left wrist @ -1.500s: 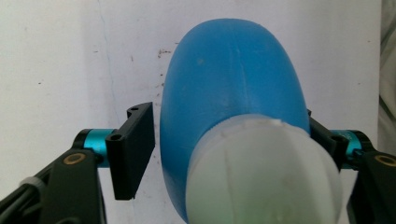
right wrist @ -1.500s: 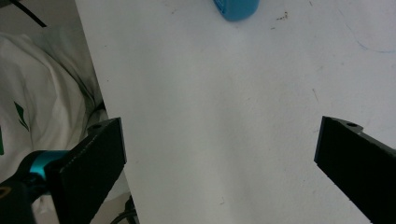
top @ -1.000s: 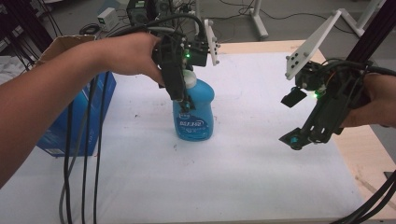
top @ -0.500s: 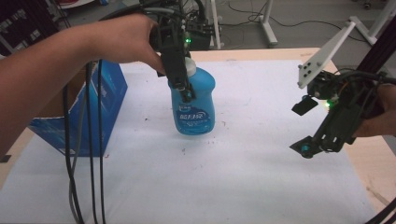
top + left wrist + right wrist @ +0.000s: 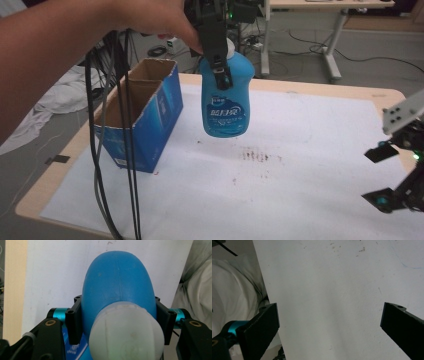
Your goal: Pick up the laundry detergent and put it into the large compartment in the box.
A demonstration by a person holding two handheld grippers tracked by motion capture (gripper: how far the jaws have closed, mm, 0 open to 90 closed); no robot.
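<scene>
A blue detergent bottle (image 5: 225, 107) with a white cap hangs upright in the air above the white-covered table (image 5: 300, 125). My left gripper (image 5: 222, 75) comes down from above and is shut on the bottle's upper body just under the cap. In the left gripper view the black jaws press both sides of the bottle (image 5: 117, 287), with the cap (image 5: 126, 332) nearest the camera and my left gripper (image 5: 118, 320) around it. My right gripper (image 5: 379, 176) hovers low at the table's right edge, jaws wide open. In its own view the right gripper (image 5: 329, 327) holds nothing.
An open blue cardboard box (image 5: 145, 115) stands at the table's left, just left of the hanging bottle. Black cables (image 5: 115, 150) dangle from the left hand in front of the box. Brown stains (image 5: 257, 156) mark the white cover mid-table.
The left hand has lifted the bottle off the table and carried it up, toward the box side. The right gripper has kept still and open.
</scene>
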